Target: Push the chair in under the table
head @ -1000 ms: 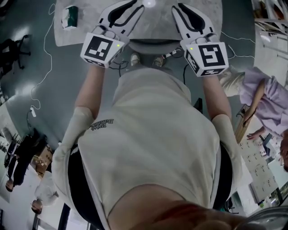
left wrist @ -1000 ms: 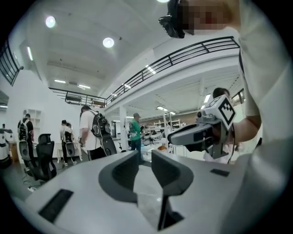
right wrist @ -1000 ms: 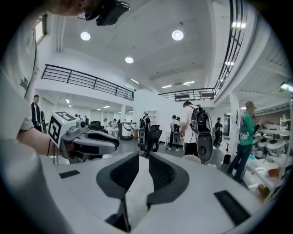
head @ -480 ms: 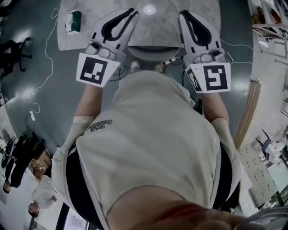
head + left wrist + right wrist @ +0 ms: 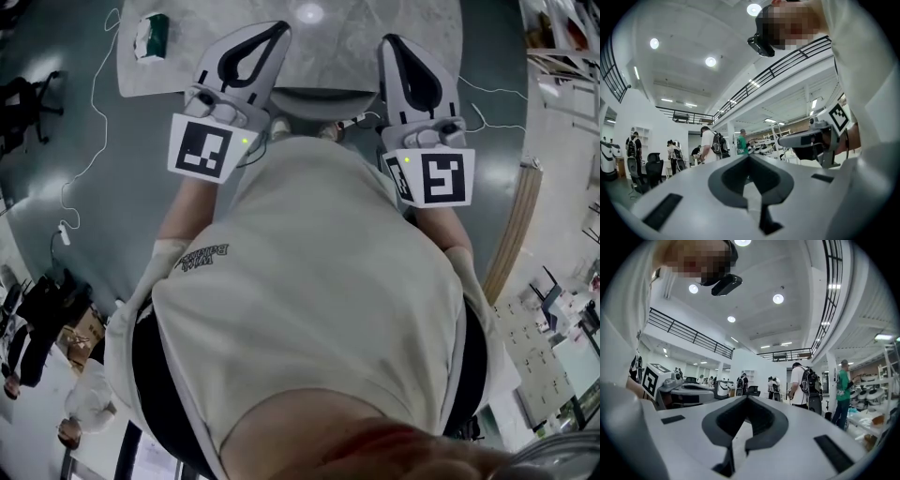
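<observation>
L gripper [image 5: 749, 157]: the two jaws are pressed together at the tips. They have just been closing, w/ nothing between them. R gripper [image 5: 747, 398]: same, tips meet after just closing, nothing pinched. Both gripper views look out level into the hall, w/ the jaws free in the air.

In the head view the L gripper [image 5: 279, 26] and the R gripper [image 5: 394, 41] lie side by side, well apart. Both point toward the table [image 5: 347, 47], and their tips show over its near edge. Each has its marker cube [image 5: 204, 148] at the back end, away from the table.

The chair [image 5: 317, 97] is at the table's near edge, between the two grippers. Only a grey curved part shows; the rest is hidden by the table top & the person's light shirt [image 5: 309, 281]. The person's shoes [image 5: 280, 122] are just on the near side of the chair.

On the table's left corner lies a green box [image 5: 150, 35]. Left of the table, a white cable [image 5: 89, 159] runs over the grey floor [image 5: 141, 187].
</observation>
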`<state>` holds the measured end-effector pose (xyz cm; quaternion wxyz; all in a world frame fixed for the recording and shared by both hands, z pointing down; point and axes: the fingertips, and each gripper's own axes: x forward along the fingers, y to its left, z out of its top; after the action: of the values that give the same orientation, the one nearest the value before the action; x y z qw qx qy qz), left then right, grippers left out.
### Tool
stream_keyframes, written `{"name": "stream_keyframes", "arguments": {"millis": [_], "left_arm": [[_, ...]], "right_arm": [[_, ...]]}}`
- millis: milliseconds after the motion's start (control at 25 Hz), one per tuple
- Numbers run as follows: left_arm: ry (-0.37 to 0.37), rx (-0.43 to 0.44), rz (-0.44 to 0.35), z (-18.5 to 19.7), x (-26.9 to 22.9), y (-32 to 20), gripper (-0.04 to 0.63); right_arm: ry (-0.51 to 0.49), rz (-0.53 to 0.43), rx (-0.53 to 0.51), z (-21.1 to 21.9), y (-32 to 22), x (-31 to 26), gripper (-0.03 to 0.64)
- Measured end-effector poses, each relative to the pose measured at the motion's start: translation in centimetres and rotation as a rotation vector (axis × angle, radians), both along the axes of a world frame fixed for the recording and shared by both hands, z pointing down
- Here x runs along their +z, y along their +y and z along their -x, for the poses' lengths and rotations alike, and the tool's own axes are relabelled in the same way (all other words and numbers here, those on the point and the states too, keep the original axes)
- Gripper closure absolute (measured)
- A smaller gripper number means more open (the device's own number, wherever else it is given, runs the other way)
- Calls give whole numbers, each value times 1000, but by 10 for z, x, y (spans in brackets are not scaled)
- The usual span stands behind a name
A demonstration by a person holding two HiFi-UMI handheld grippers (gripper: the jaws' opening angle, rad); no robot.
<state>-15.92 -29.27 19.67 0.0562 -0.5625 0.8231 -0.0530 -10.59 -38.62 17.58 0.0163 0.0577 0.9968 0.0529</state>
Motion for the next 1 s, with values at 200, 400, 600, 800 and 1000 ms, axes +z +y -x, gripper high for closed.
{"name": "stream_keyframes", "arguments": {"millis": [200,400,600,800,1000], "left_arm": [[28,-9,1,0,5,1,583],[28,-8,3,2,4,4,583],[28,-12,0,2,4,6,583],[40,-10,6,1,5,6,583],[63,-5,-25,4,0,7,583]], "right_arm": [[-26,-92,15,-4,10,-1,604],[-47,-131,3,0,23,-3,607],[-11,-86,-12,3,20,4,607],[9,-80,4,4,12,12,607],[2,-79,6,7,15,12,607]]}}
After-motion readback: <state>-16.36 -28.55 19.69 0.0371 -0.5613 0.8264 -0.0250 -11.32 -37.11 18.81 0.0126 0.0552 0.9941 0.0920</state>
